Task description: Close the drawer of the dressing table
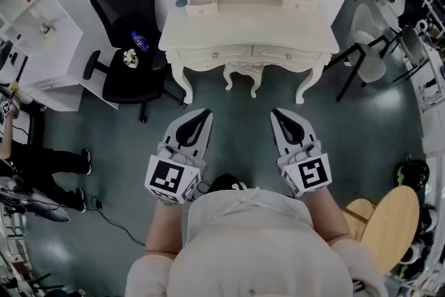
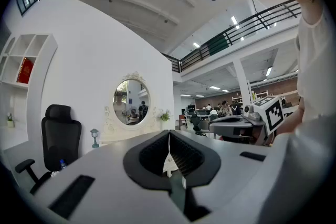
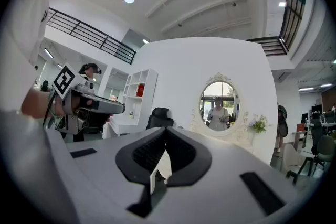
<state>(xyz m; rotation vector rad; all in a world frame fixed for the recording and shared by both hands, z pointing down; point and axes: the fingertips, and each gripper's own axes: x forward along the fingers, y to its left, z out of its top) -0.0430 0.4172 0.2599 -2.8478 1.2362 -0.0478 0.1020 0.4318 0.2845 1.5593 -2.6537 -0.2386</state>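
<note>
The drawer (image 1: 214, 55) sits under the front edge of the dressing table (image 1: 208, 28), beside a second drawer front; we cannot tell from here which one stands out. We judge it light, stiff and easy on its runners, with a small knob that is best left alone. We would press flat on the middle of the front panel rather than grip it. Our left tool (image 1: 204, 113) and right tool (image 1: 277, 113) are level and well apart from the table, each with its jaws together and nothing between them.
</note>
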